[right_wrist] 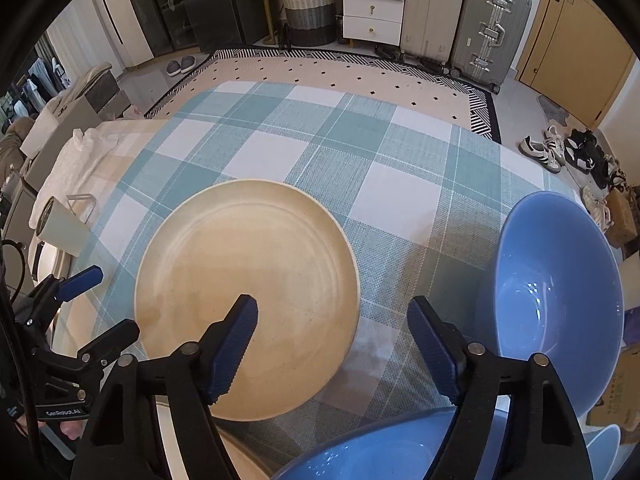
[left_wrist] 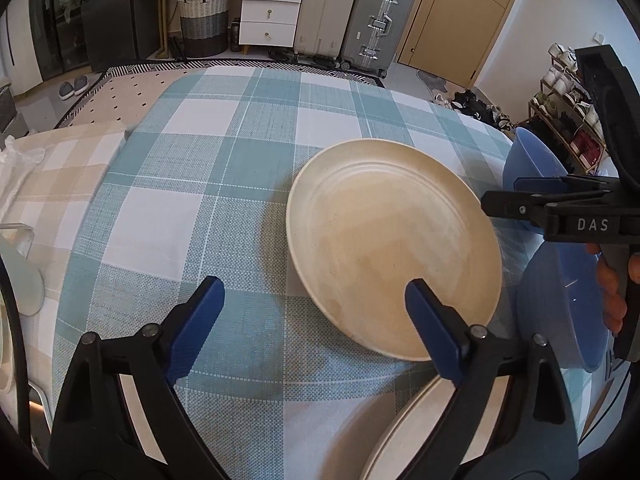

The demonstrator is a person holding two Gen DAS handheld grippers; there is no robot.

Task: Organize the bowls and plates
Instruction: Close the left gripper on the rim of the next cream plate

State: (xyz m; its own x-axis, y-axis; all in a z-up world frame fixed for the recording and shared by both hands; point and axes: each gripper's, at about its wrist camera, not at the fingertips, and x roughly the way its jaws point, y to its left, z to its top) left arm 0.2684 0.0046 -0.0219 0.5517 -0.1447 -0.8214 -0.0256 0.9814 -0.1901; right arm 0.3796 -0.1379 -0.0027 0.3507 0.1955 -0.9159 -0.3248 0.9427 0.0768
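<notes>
A cream plate [left_wrist: 394, 246] lies on the blue checked tablecloth [left_wrist: 224, 184]; it also shows in the right wrist view [right_wrist: 248, 296]. My left gripper [left_wrist: 314, 306] is open and empty, its right finger over the plate's near rim. My right gripper [right_wrist: 334, 322] is open and empty, its left finger over the plate's right part. A blue bowl [right_wrist: 556, 300] sits right of the right gripper, and another blue bowl [right_wrist: 372, 456] lies under it at the near edge. A second cream plate [left_wrist: 404, 436] sits below the left gripper. Blue bowls [left_wrist: 560, 304] show at the right in the left wrist view.
A beige checked cloth [left_wrist: 52, 168] covers the table's left side. A white cup [right_wrist: 60, 228] and a clear stand [right_wrist: 82, 204] sit at the left edge. Suitcases [right_wrist: 492, 24], drawers and a basket stand beyond on the floor. Shoes [right_wrist: 540, 152] lie by the door.
</notes>
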